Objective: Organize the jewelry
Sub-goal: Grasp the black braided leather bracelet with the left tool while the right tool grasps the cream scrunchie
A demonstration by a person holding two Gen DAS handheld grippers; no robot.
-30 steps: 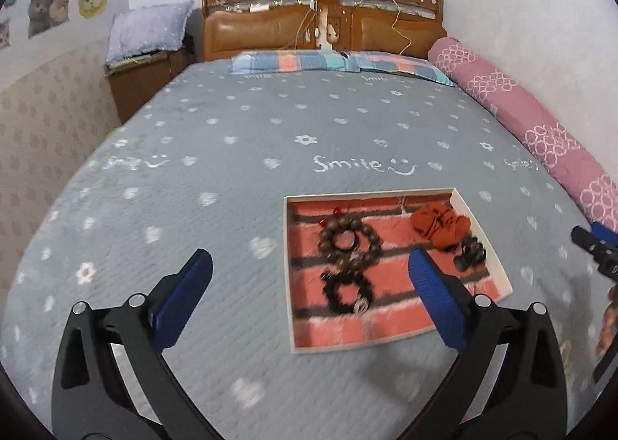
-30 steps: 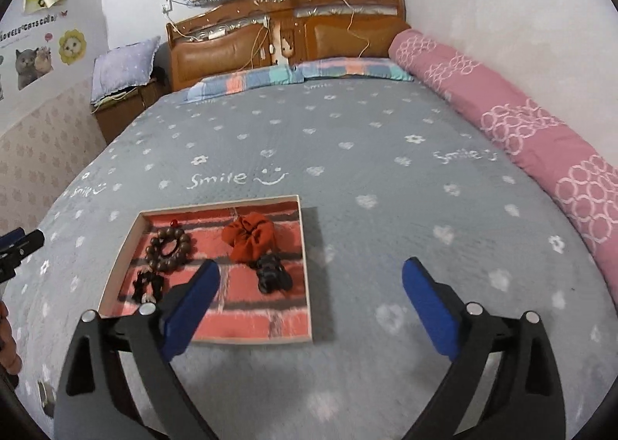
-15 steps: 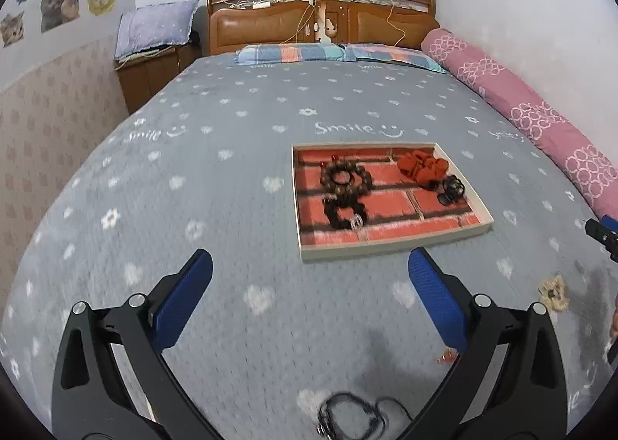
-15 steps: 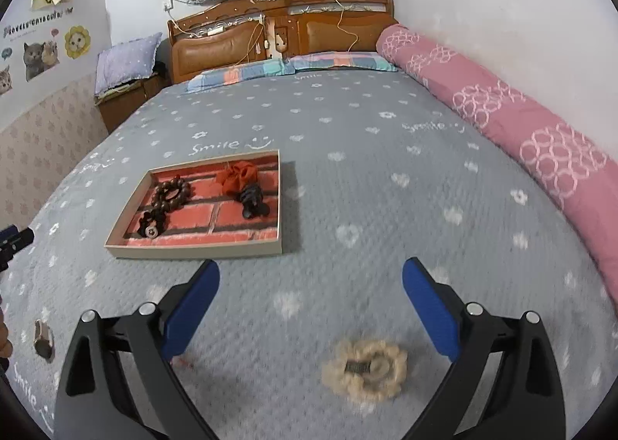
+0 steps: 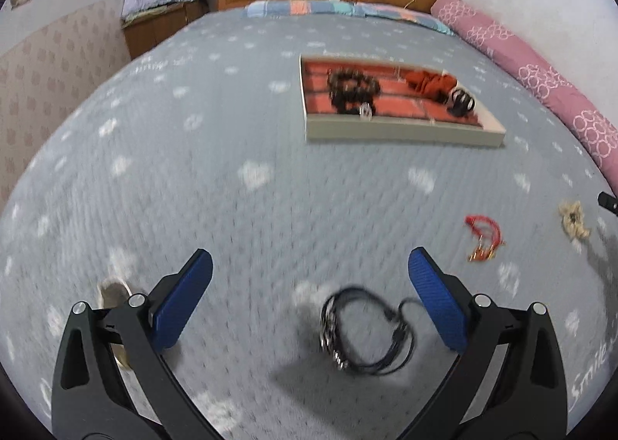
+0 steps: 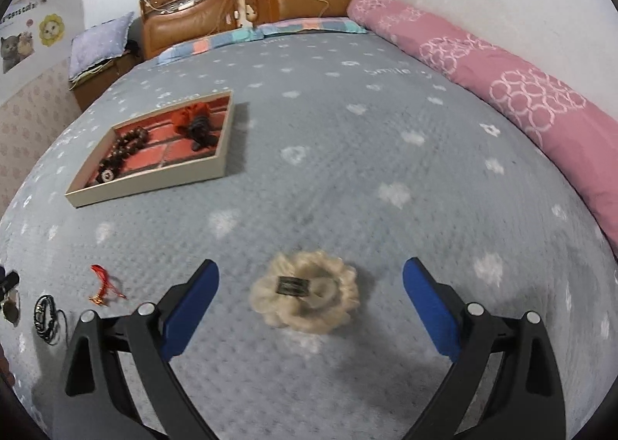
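1. On the grey bedspread [image 6: 347,177] both claws hang low with their jaws spread wide and nothing between the pads, each lined up over one loose piece, which reads as a paired approach for picking up.
2. Left gripper [image 5: 309,297]: released and empty, its blue fingers straddling the black cord bracelet [image 5: 363,328], which lies on the cover slightly right of centre in the gap. That framing suggests the bracelet is the left side's next target.
3. Right gripper [image 6: 311,305]: likewise released, bracketing the cream crocheted flower piece [image 6: 305,291], which sits flat with a dark tag on top, near the middle of the opening.
4. Well beyond both claws the shallow tray [image 6: 154,189] rests on the cover; it evidently serves as the collecting place, since sorted pieces already lie inside.
5. Count inside the tray: one brown bead bracelet [image 5: 353,83], one black bead bracelet with a pale charm [image 5: 355,106], one orange scrunchie [image 5: 428,83], one small black piece [image 5: 459,102]; four in all.
6. Count outside the tray: the cord bracelet, the flower piece, one red string charm [image 5: 483,235] between them, and a brownish item [image 5: 114,293] partly hidden behind the left finger, too blurred to name. So I judge four pieces remain.
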